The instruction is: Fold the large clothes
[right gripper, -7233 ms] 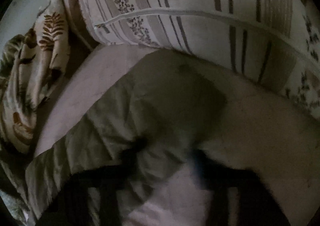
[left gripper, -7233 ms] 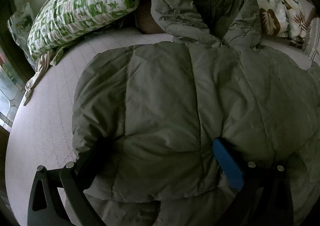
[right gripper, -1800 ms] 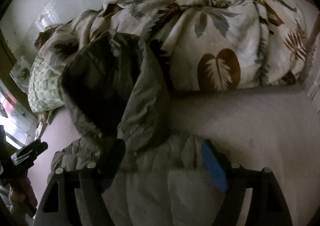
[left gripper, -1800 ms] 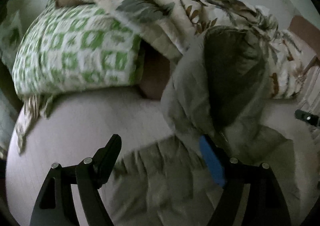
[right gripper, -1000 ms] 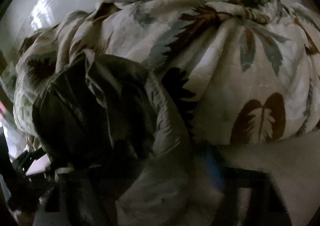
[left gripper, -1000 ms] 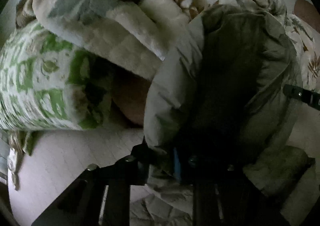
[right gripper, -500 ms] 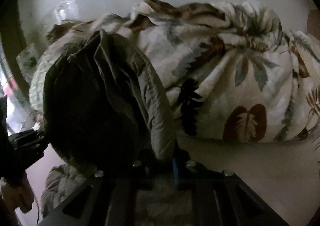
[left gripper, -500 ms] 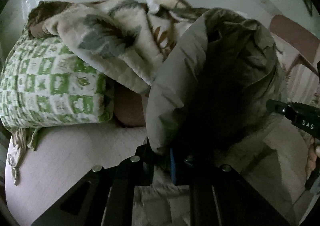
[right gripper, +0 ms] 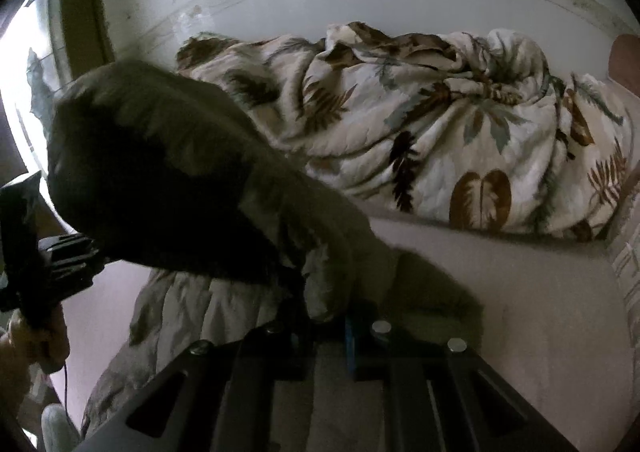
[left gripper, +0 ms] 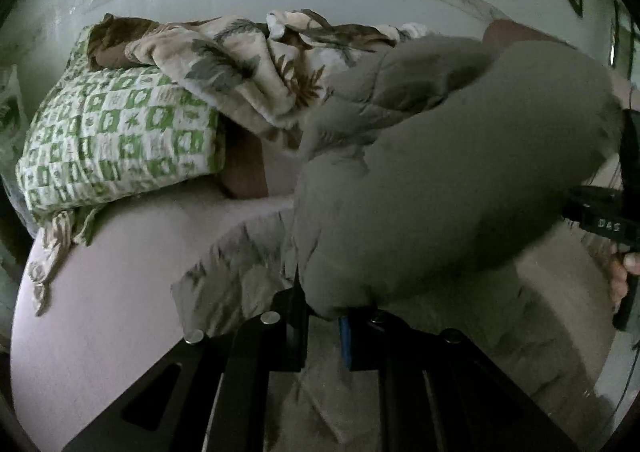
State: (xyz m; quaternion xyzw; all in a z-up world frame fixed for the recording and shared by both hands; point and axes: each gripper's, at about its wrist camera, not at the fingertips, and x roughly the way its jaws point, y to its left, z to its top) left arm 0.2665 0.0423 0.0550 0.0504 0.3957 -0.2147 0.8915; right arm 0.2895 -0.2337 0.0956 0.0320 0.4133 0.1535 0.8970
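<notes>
A large olive-grey puffer jacket (left gripper: 452,180) lies on the bed, and its top part is lifted clear of the mattress. My left gripper (left gripper: 324,312) is shut on the jacket's edge at the bottom centre of the left wrist view. In the right wrist view the same jacket (right gripper: 168,180) hangs in a dark bulge to the left, with my right gripper (right gripper: 326,318) shut on another part of its edge. The other hand-held gripper shows at each view's side: the right one (left gripper: 600,220) and the left one (right gripper: 48,268).
A green-and-white patterned pillow (left gripper: 116,140) sits at the back left. A leaf-print quilt (right gripper: 460,140) is bunched along the wall behind the jacket. The pale mattress (left gripper: 100,292) spreads to the left, and the mattress (right gripper: 540,292) also shows at the right. A window (right gripper: 28,92) lies far left.
Both grippers closed on the jacket's top edge, then pulled back and up. The lifted part now hangs higher and nearer, and more wall shows above the quilt.
</notes>
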